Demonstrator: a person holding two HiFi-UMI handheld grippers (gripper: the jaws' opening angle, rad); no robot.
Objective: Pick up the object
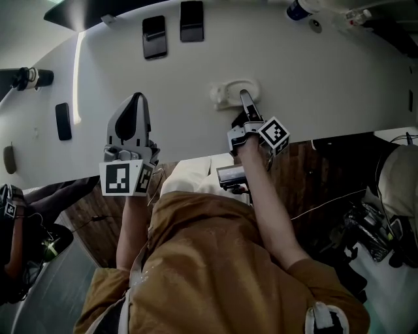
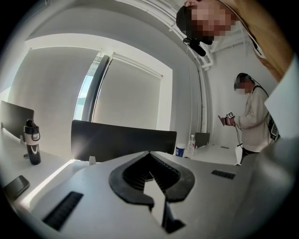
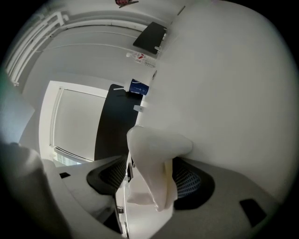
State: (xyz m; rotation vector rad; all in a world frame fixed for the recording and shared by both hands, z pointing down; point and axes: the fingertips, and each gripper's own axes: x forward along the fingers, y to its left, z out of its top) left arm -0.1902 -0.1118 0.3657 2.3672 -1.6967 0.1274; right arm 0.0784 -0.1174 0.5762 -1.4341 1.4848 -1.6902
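The table (image 1: 326, 85) is bare across its middle and toward its right edge, so passage there is open. At the far edge lie one phone (image 1: 155, 37) and a second phone (image 1: 191, 21) side by side. A dark flat device (image 1: 63, 121) lies near the left edge, and a bottle (image 1: 297, 9) stands at the far right corner. Toward the near edge, the right gripper (image 1: 243, 96) clamps the white object (image 1: 228, 91). The left gripper (image 1: 136, 98), jaws together, occupies the room to its left.
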